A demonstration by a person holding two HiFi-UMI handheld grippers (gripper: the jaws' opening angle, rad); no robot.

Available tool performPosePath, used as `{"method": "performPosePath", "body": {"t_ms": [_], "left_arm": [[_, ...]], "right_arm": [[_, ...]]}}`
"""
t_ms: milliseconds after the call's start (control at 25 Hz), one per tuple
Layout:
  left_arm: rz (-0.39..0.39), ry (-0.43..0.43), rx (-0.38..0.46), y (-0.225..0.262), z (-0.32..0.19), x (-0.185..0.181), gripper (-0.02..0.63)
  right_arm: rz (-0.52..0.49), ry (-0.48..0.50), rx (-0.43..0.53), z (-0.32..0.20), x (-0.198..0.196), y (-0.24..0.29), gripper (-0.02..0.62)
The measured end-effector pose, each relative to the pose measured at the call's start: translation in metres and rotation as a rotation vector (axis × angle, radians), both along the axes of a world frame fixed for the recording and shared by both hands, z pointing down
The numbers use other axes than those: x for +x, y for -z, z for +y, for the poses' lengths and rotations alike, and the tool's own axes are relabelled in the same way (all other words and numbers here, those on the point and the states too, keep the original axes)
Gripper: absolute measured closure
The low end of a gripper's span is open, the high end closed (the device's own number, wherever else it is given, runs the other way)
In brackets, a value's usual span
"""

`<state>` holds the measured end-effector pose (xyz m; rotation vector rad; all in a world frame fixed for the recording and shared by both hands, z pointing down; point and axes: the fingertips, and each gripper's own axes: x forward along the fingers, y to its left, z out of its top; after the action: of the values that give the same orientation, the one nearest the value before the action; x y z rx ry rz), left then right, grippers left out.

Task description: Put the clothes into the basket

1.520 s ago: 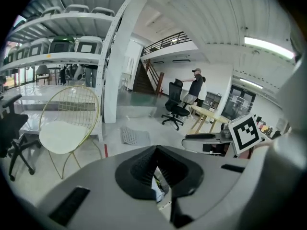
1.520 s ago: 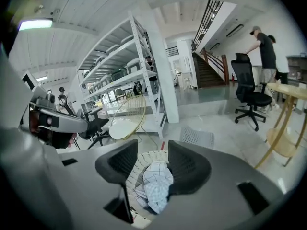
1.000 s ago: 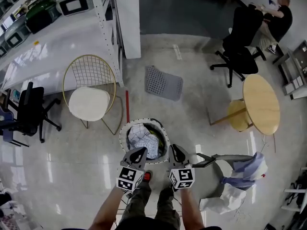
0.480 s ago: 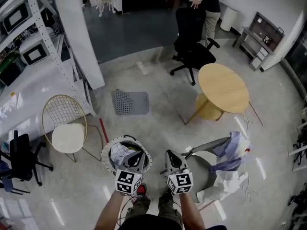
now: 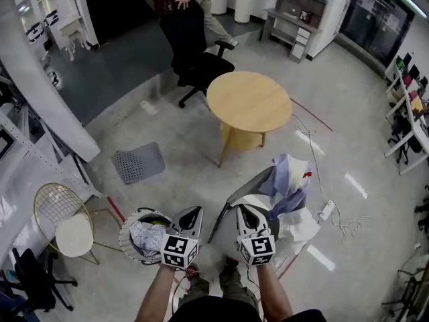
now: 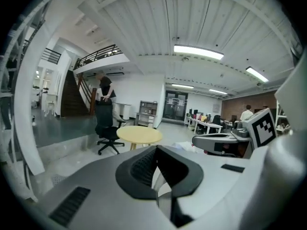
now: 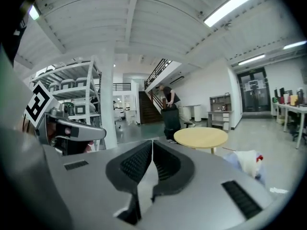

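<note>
The round white basket [image 5: 127, 228] stands on the floor at lower left, with checked and white clothes [image 5: 150, 236] inside it. More clothes, lavender-blue [image 5: 289, 177] and white [image 5: 299, 227], hang over a grey chair [image 5: 249, 186] to the right. My left gripper [image 5: 194, 211] is shut and empty, just right of the basket. My right gripper [image 5: 242, 209] is shut and empty too, in front of the grey chair. Both are held up and point almost level across the room. The white clothes [image 7: 247, 163] show low at the right of the right gripper view.
A round wooden table [image 5: 251, 101] stands beyond the grey chair, with a black office chair [image 5: 196, 59] and a person behind it. A grey mat [image 5: 137, 163] lies on the floor. A gold wire chair [image 5: 65, 221] and a white pillar [image 5: 47, 106] are at left. Cables [image 5: 327, 210] trail at right.
The view has swung right. Both grippers have lifted away from above the basket and now point towards the grey chair with the clothes. The basket lies to their left.
</note>
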<state>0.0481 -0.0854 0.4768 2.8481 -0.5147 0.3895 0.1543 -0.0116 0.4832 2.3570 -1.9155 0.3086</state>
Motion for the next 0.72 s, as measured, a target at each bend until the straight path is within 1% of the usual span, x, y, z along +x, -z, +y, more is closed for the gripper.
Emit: {"method": "performPosePath", "body": {"t_ms": [320,560,720], "left_arm": [[0.003,-0.155,-0.002,0.001,0.05,0.1,0.6],[-0.006,-0.269,-0.015,-0.005,0.091,0.169,0.6],[-0.018,-0.326,-0.023,-0.015,0.113,0.207,0.6]], "right_arm": [[0.012,-0.19,-0.006,0.077,0.095,0.004,0.561],[0.0,-0.311,-0.031,0.127,0.155,-0.003,0.561],[-0.022,-0.381,-0.032,0.153,0.19,-0.006,0.561]]}}
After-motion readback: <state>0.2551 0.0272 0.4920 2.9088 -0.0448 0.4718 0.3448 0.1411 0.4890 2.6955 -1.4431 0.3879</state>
